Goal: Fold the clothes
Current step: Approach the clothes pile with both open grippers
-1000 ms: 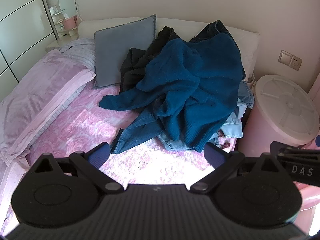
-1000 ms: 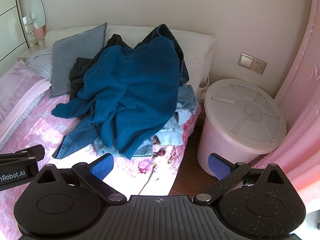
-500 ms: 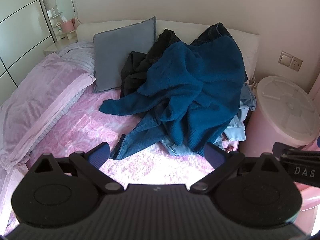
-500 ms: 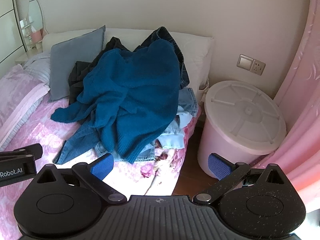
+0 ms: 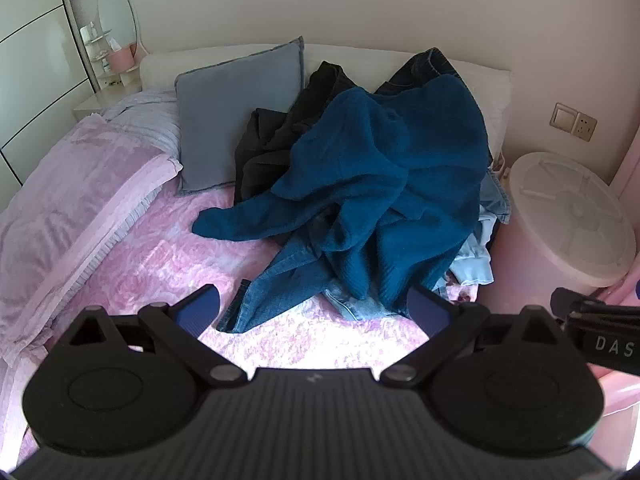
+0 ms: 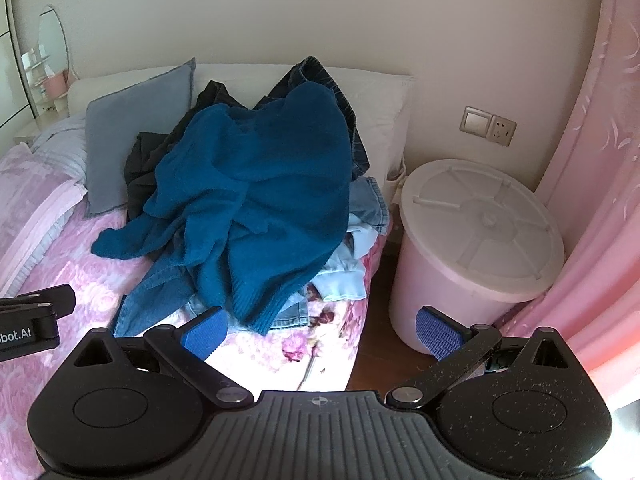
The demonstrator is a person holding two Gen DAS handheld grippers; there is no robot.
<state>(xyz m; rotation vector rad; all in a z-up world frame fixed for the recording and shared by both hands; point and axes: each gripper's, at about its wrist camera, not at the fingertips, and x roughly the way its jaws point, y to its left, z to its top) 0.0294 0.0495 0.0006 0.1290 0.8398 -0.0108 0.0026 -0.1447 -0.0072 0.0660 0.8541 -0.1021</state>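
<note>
The left gripper [image 5: 316, 312] was held with its blue fingers [image 5: 198, 312] spread wide, and nothing was gripped between them. The right gripper [image 6: 320, 330] was held the same way, its fingers [image 6: 438, 330] wide apart and empty. Both were kept above the near end of the bed [image 5: 160, 256], apart from the clothes.

Just past the left gripper, at 12 o'clock, a big pile of clothes [image 5: 368, 208] was seen. A dark blue sweater [image 5: 400, 168] was draped over the top of it. One sleeve [image 5: 232, 224] was stretched out toward 10 o'clock on the pink bed cover. Blue jeans [image 5: 280, 280] were stuck out from under the sweater, close to the left fingers. Something black [image 5: 272, 152] was tucked in at the back, and something light blue [image 6: 348, 280] was seen at the bed's edge, at about 1 o'clock in the right wrist view.

Farther off, a grey pillow [image 5: 236, 120] was leaned up at 11 o'clock. A pink bin [image 6: 460, 280] with a pale lid was stood on the floor at 2 o'clock in the right wrist view.

No folding seemed to be started yet. The step in hand was likely the reach for the first piece. The sweater would probably have to be picked first, since it lay on top. It would need to be gripped at two spots, lifted off the pile, and laid flat on the clear pink part of the bed. Care would be needed so the jeans were not dragged along with it.
</note>
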